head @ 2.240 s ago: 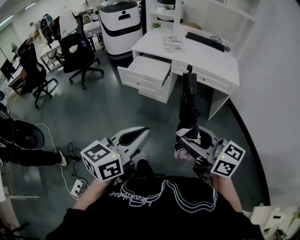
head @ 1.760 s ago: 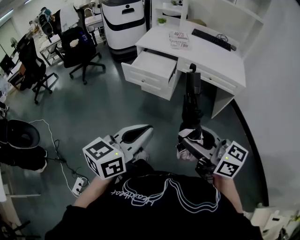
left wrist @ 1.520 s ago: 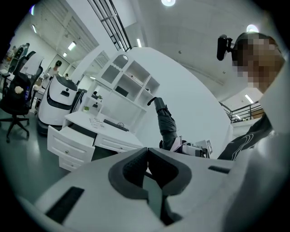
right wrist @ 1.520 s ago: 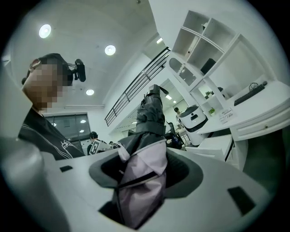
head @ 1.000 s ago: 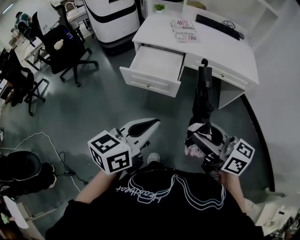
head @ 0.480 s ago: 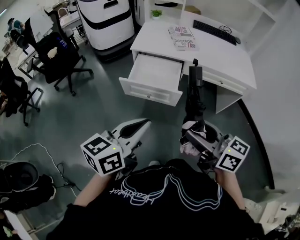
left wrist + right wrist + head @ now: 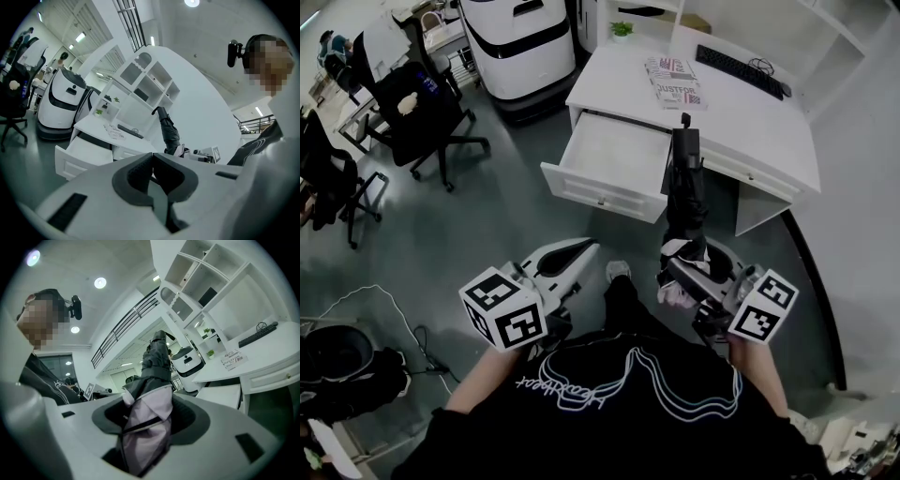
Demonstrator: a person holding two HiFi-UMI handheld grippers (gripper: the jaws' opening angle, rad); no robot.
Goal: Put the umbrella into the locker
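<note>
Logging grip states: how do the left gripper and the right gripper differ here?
The right gripper is shut on the folded umbrella, jaws apart round its bunched fabric; the left gripper holds nothing, jaws together. The umbrella juts out ahead of the right gripper; nothing extends from the left gripper. Both are white and point toward the desk.
</note>
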